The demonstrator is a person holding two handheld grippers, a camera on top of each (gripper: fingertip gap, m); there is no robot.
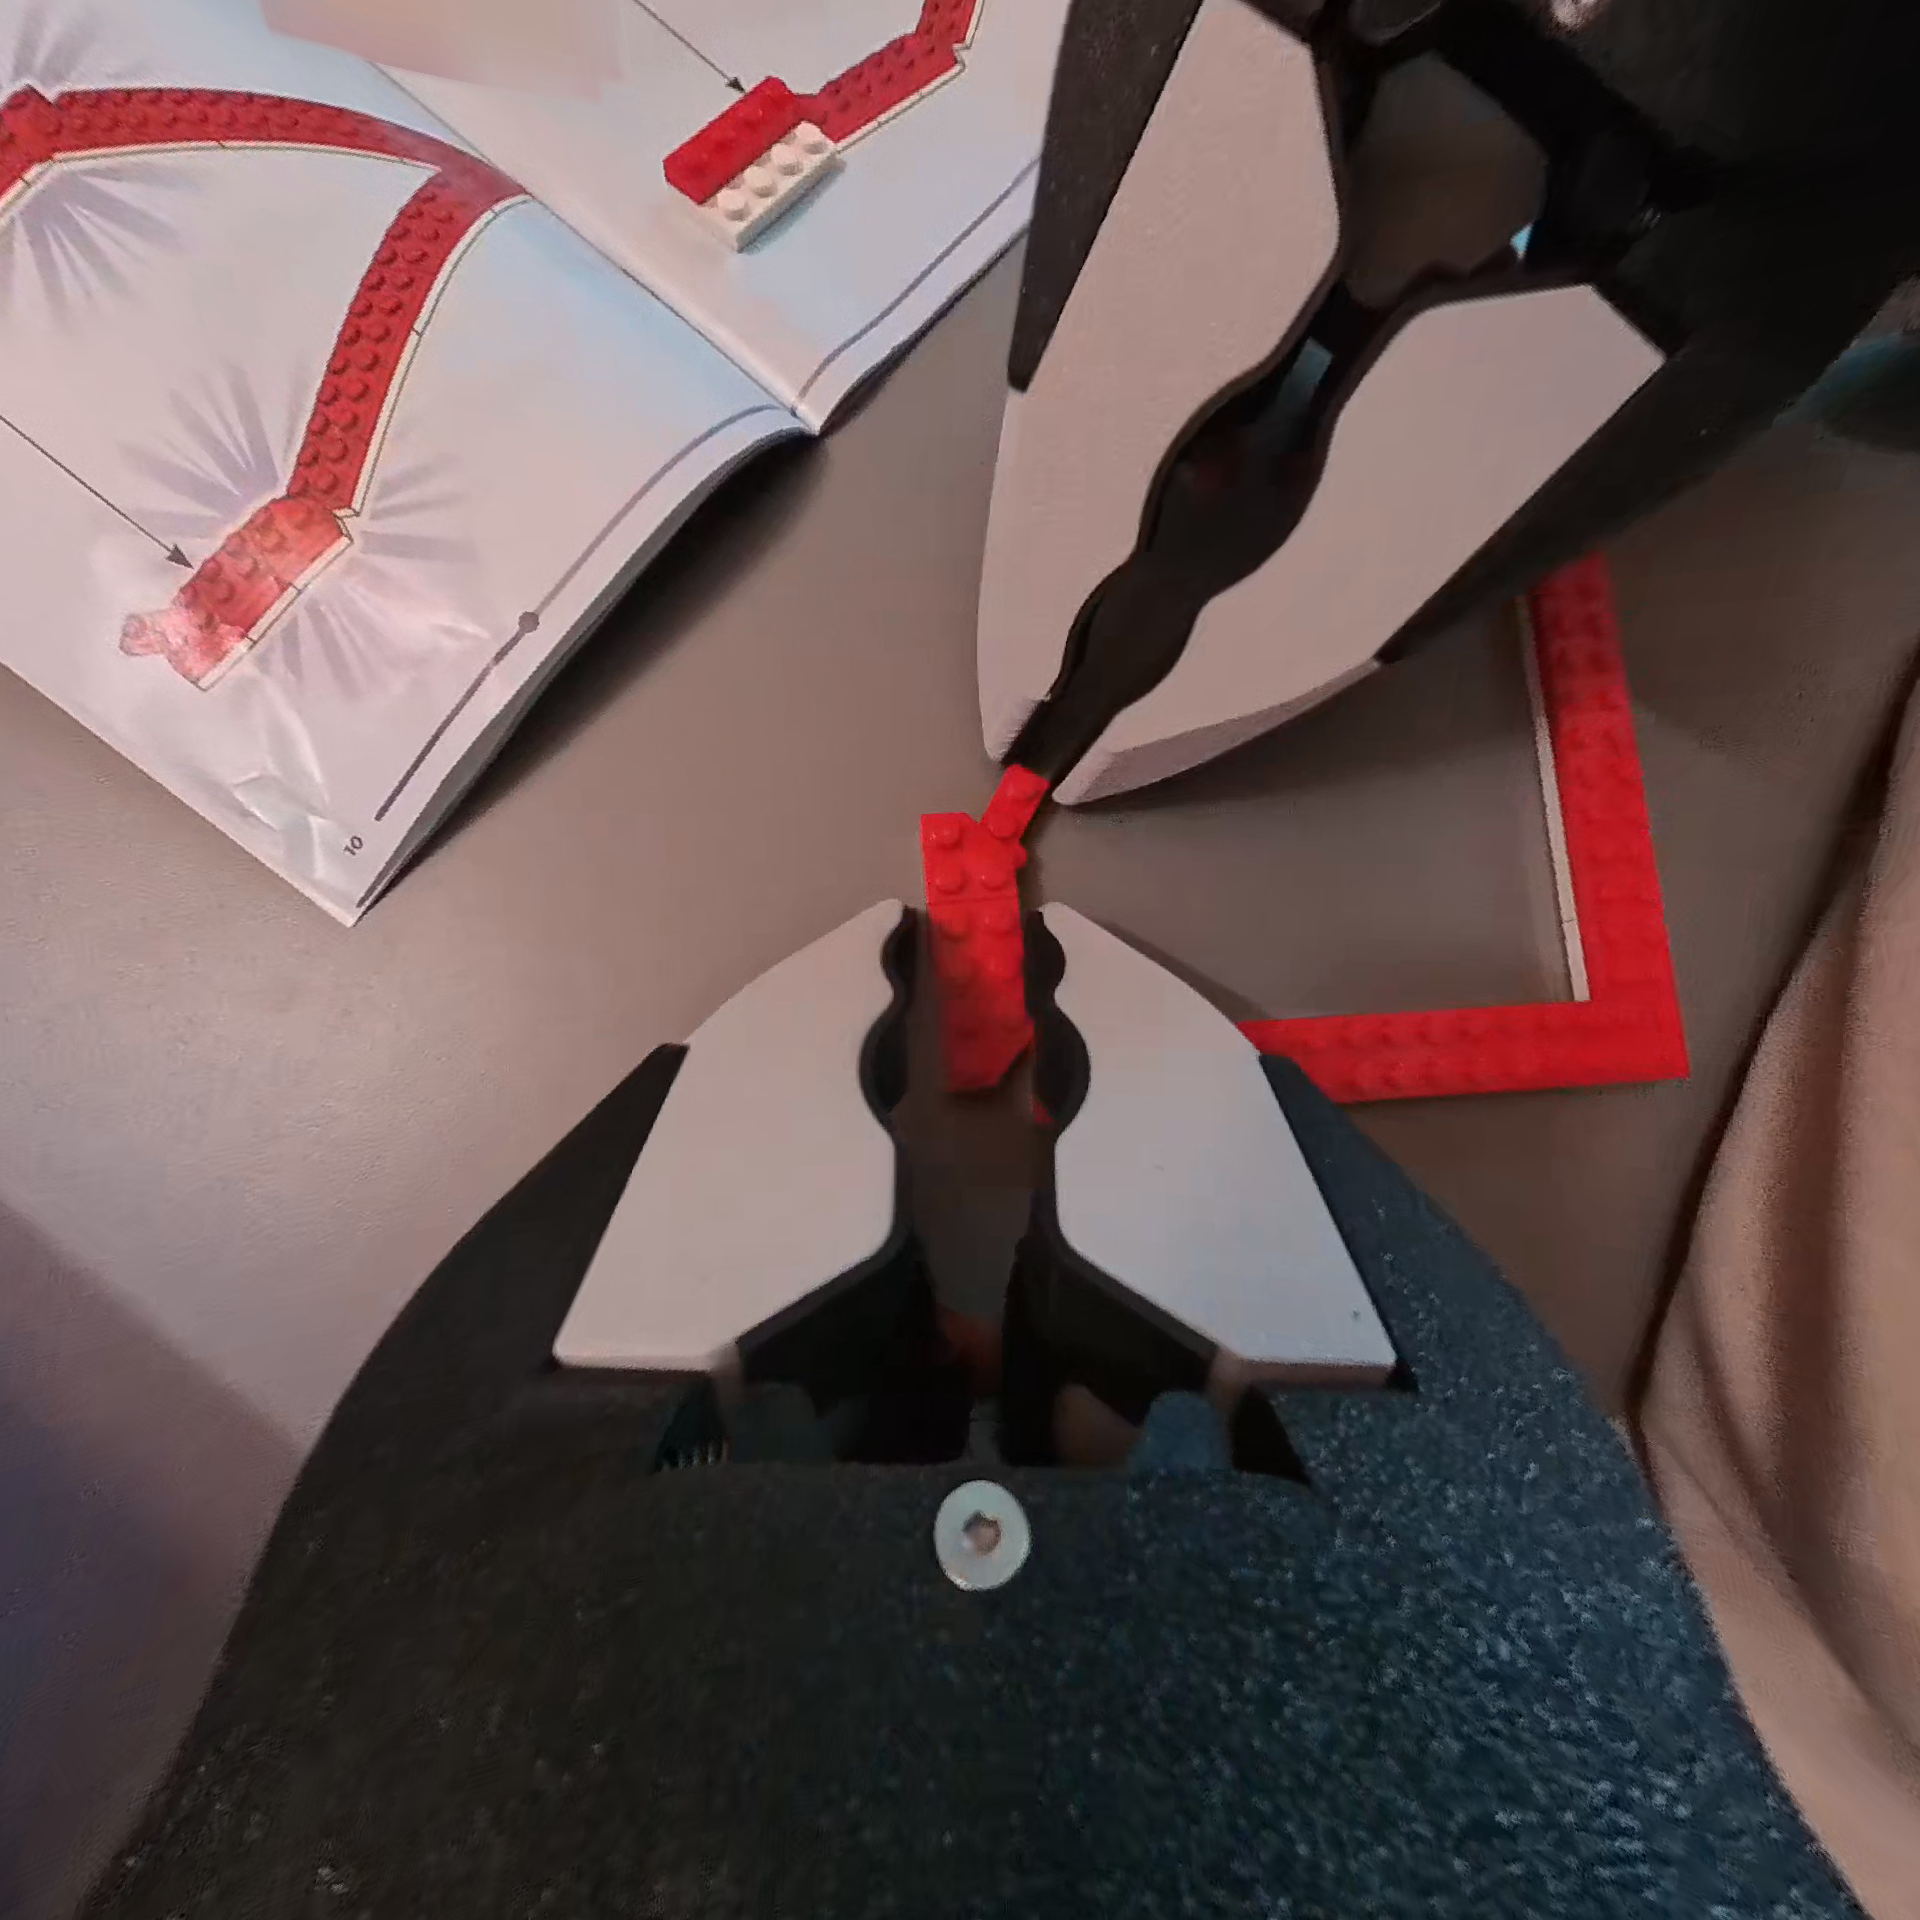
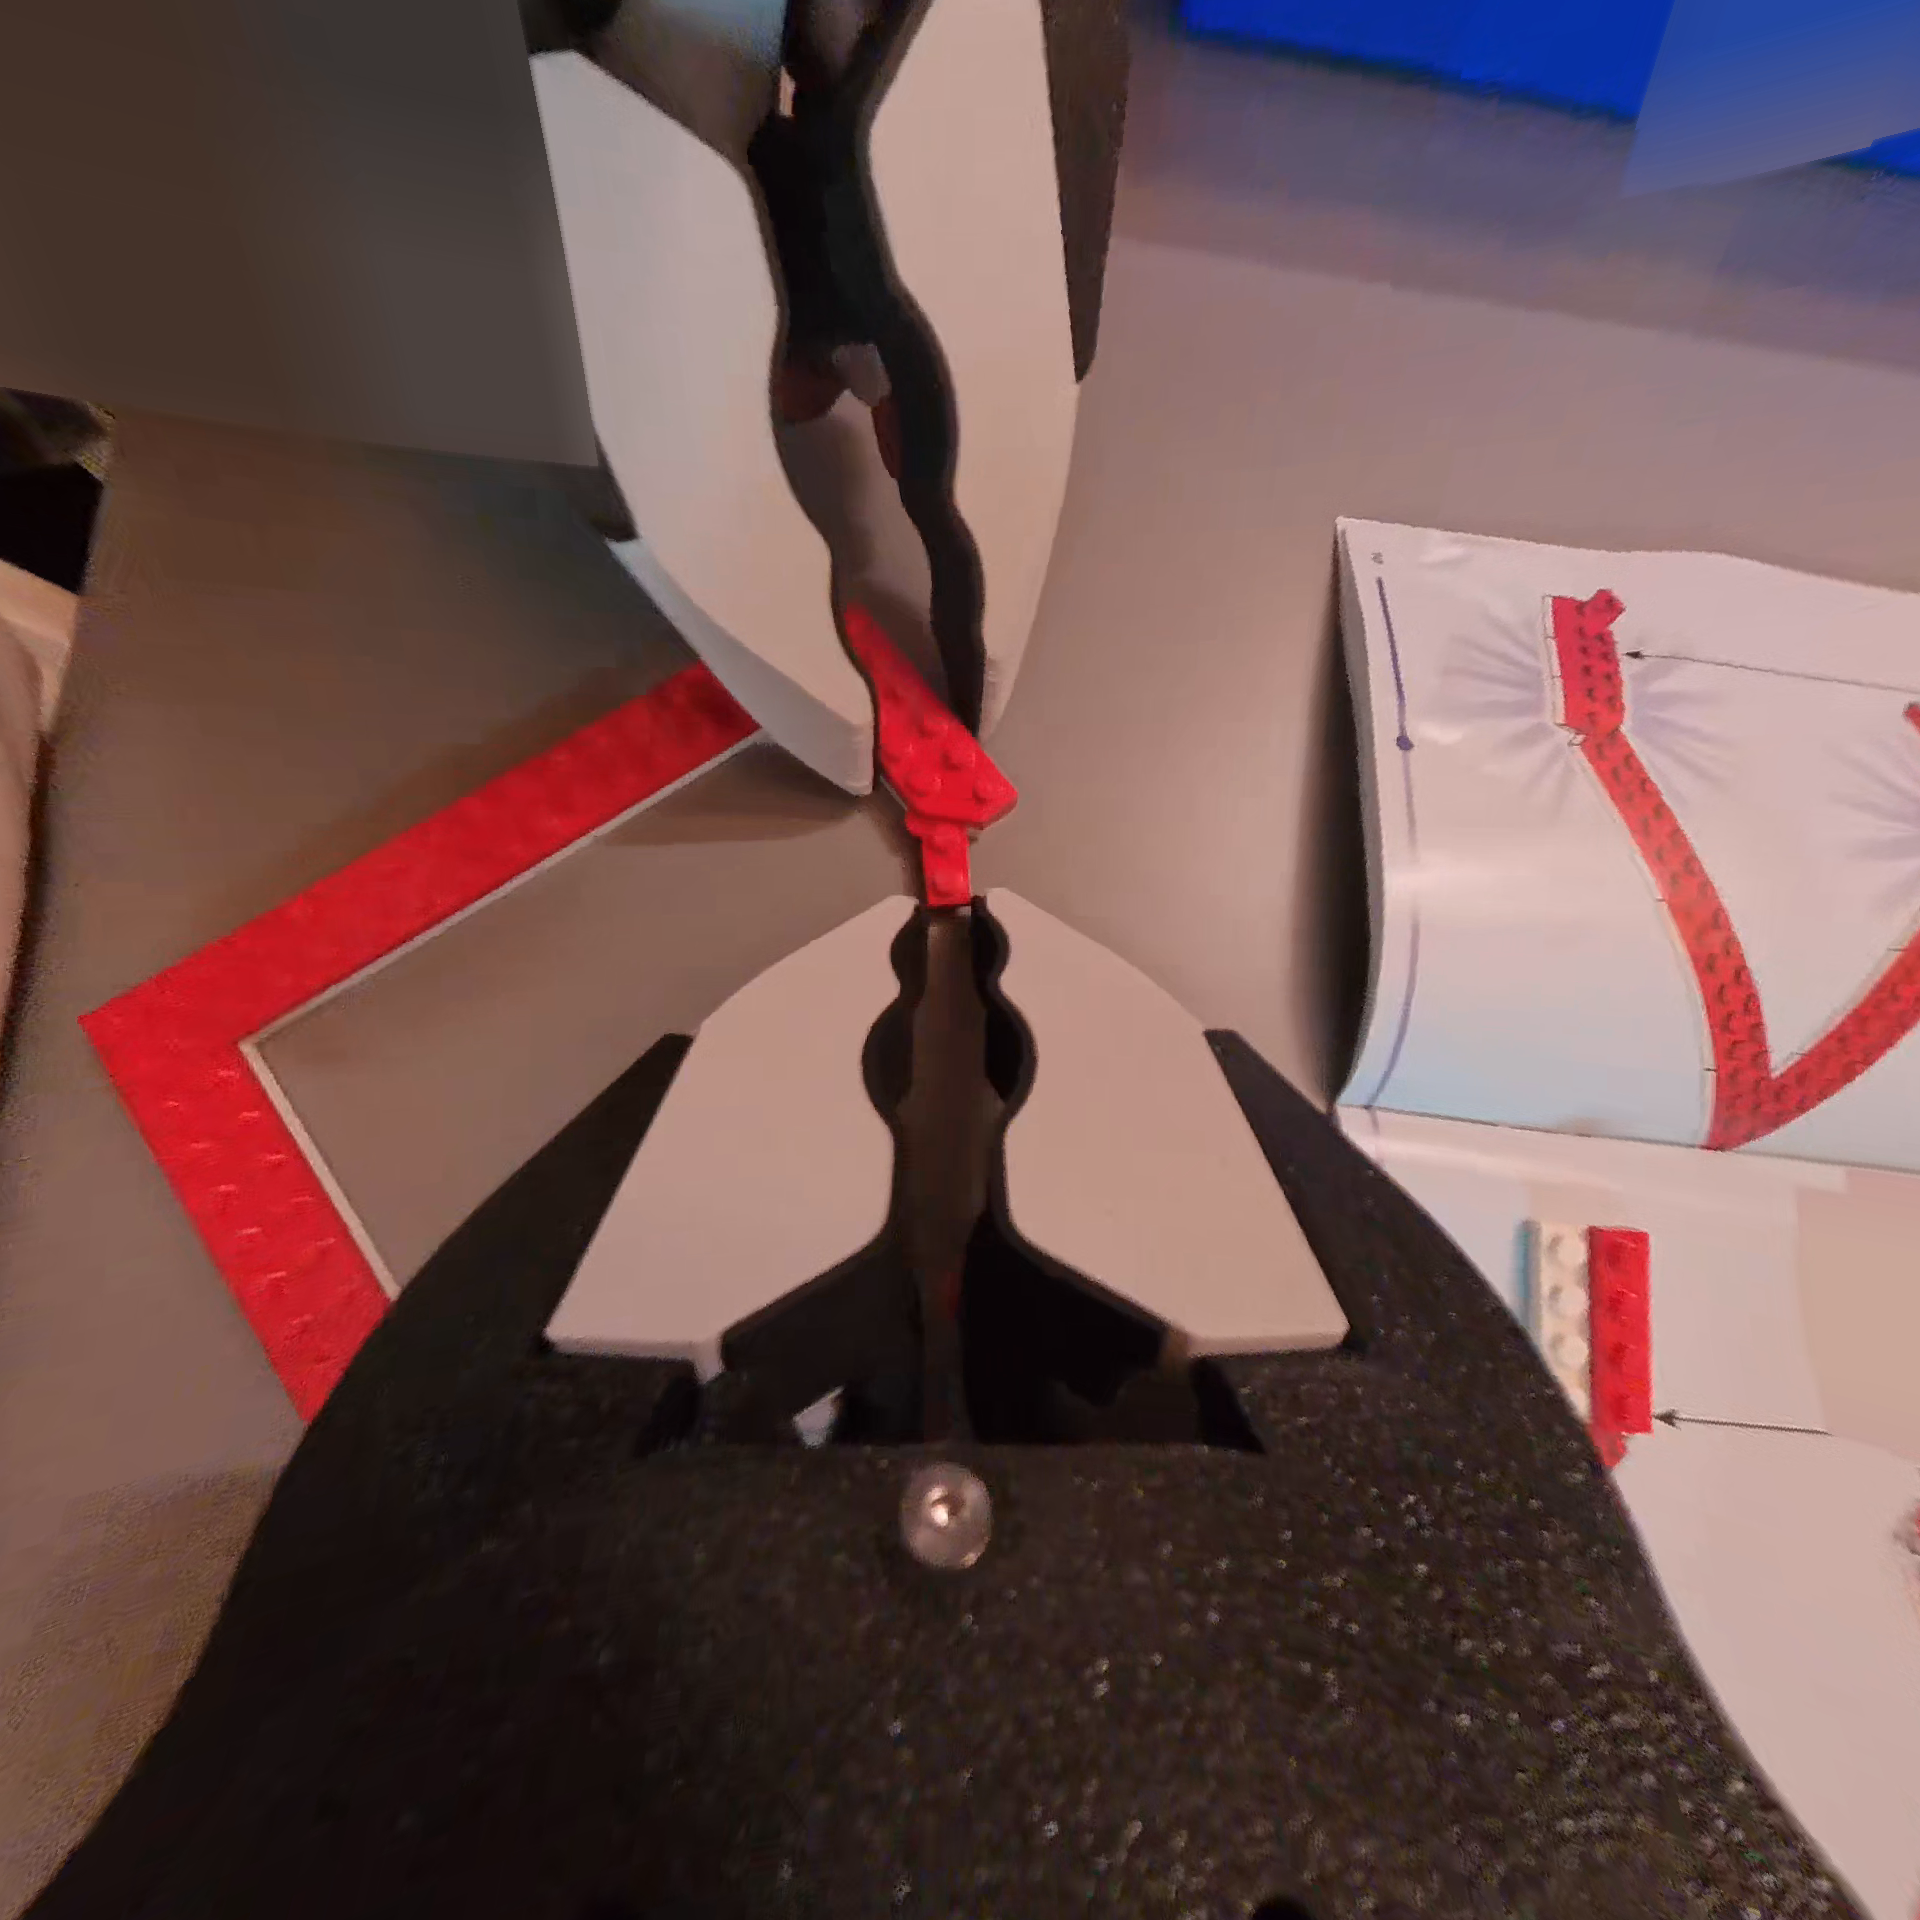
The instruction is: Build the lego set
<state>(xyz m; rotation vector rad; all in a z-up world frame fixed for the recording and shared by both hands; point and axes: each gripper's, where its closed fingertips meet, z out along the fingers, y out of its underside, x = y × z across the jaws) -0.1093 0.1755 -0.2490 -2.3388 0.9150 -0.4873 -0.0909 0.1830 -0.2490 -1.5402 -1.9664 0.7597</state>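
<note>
Above the middle of the grey desk [image 1: 727, 790], the left gripper [image 1: 971, 914] is clamping the long red studded plate [image 1: 982, 977] while the right gripper [image 2: 945, 909] is pinching the small red plate [image 2: 945, 862] at its end, so I judge a skewed push could be snapping them apart, although open desk is lying around, with the red L-shaped frame [image 1: 1600, 831] and the open instruction booklet [image 1: 582, 436] nearby.

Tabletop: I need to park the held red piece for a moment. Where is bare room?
The table is bare between the instruction booklet and the grippers, and inside the red L-shaped frame. It is crowded at the centre, where the left gripper holds the red plate and the right gripper pinches the small red piece against it.
</note>
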